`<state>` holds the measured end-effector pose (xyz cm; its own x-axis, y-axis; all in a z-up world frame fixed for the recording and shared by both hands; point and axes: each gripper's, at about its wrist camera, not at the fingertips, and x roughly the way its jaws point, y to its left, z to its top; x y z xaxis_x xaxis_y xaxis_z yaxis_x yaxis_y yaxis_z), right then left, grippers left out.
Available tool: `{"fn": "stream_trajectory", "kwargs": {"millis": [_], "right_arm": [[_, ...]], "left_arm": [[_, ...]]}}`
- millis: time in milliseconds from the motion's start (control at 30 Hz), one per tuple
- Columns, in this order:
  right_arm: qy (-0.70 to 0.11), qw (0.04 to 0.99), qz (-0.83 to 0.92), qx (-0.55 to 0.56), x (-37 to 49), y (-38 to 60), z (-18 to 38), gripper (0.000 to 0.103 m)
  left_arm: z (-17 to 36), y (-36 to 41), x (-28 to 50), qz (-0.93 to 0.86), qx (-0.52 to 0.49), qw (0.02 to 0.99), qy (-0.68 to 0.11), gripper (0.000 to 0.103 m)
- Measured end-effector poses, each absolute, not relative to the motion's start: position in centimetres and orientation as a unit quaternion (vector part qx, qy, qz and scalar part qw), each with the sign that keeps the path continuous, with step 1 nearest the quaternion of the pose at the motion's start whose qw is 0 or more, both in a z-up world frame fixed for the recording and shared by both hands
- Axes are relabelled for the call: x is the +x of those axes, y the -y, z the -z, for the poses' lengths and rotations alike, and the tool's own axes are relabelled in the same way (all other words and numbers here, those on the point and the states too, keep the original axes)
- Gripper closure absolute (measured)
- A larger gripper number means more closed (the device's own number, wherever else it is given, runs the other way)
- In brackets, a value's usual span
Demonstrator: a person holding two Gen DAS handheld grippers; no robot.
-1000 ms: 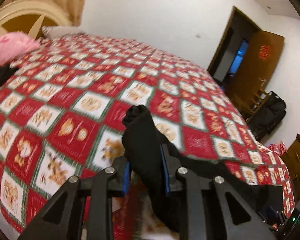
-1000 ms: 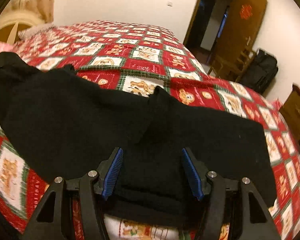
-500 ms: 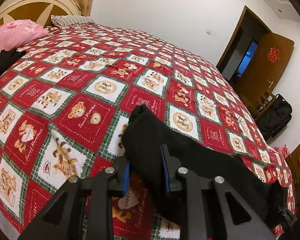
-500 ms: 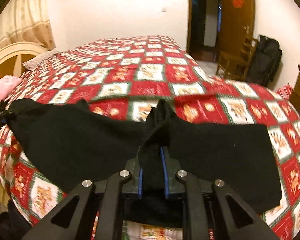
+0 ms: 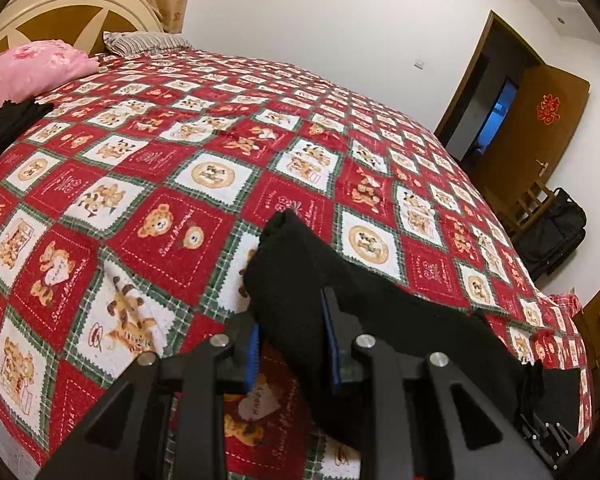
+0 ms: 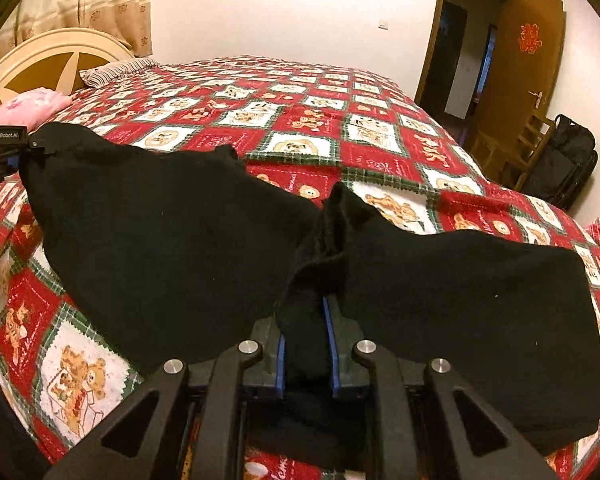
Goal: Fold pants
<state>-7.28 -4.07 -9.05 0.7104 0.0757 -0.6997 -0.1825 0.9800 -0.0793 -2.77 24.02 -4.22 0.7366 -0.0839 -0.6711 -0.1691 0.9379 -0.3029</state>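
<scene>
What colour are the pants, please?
Plain black pants, clearest in the right wrist view.

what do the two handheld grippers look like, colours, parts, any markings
Both the left gripper and the right gripper are matte black plastic with angular linkage arms, round silver pivot screws and blue ribbed pads inside the fingers. In the right wrist view, the left one's body carries white "GenRobot.AI" lettering.

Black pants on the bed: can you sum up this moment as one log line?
black pants: spread on bedspread | left gripper: shut on pants | right gripper: pinching pants, jaws opening
</scene>
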Motion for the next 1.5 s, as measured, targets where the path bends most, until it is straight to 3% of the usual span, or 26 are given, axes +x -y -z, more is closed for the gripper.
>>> {"fn": "stream_trajectory", "kwargs": {"millis": [233, 333, 467, 500, 533, 567, 767, 933, 1133, 1200, 1267, 1400, 1500], "right_arm": [[-0.35, 0.921, -0.122, -0.123, -9.4, 1.7, 7.3, 0.062], [-0.297, 0.93, -0.15, -0.157, -11.7, 1.3, 5.1, 0.062], [-0.278, 0.957, -0.081, -0.027, -11.6, 9.3, 1.9, 0.062], [-0.278, 0.96, -0.045, 0.005, -11.3, 11.9, 1.5, 0.066], [-0.283, 0.959, -0.019, 0.023, -11.0, 13.9, 1.4, 0.081], [-0.293, 0.955, 0.01, 0.038, -10.5, 16.0, 1.4, 0.085], [-0.382, 0.917, 0.082, 0.084, -6.6, 22.9, 5.9, 0.086], [-0.383, 0.91, 0.095, 0.125, -6.8, 23.6, 5.9, 0.085], [-0.337, 0.938, -0.016, 0.075, -8.4, 15.5, 4.3, 0.085], [-0.352, 0.933, -0.059, 0.044, -7.7, 11.8, 5.5, 0.085], [-0.372, 0.923, -0.09, 0.022, -7.2, 8.9, 7.1, 0.085], [-0.374, 0.92, -0.103, -0.05, -7.4, 5.2, 7.9, 0.085], [-0.36, 0.926, -0.111, -0.002, -7.7, 6.7, 6.4, 0.085]], "left_arm": [[4.4, -23.9, -2.7, -0.027, -0.17, 0.917, -0.36, 0.076], [4.6, -24.1, -2.7, -0.03, -0.173, 0.915, -0.362, 0.076], [4.9, -24.4, -2.5, -0.035, -0.173, 0.914, -0.366, 0.076], [4.9, -24.4, -2.5, -0.035, -0.172, 0.914, -0.367, 0.075], [5.0, -24.4, -2.5, -0.036, -0.171, 0.914, -0.367, 0.075], [5.1, -24.5, -2.5, -0.038, -0.17, 0.913, -0.369, 0.075], [6.2, -24.7, -2.3, -0.056, -0.173, 0.907, -0.381, 0.072], [6.8, -25.2, -2.1, -0.066, -0.176, 0.9, -0.393, 0.069], [7.3, -25.6, -2.1, -0.072, -0.18, 0.897, -0.396, 0.058], [7.6, -25.7, -2.0, -0.078, -0.184, 0.896, -0.398, 0.045], [8.1, -25.9, -2.0, -0.076, -0.198, 0.89, -0.403, 0.04], [8.1, -26.3, -2.0, -0.062, -0.215, 0.889, -0.399, 0.033], [8.2, -26.7, -2.0, -0.063, -0.242, 0.887, -0.388, 0.031]]}}
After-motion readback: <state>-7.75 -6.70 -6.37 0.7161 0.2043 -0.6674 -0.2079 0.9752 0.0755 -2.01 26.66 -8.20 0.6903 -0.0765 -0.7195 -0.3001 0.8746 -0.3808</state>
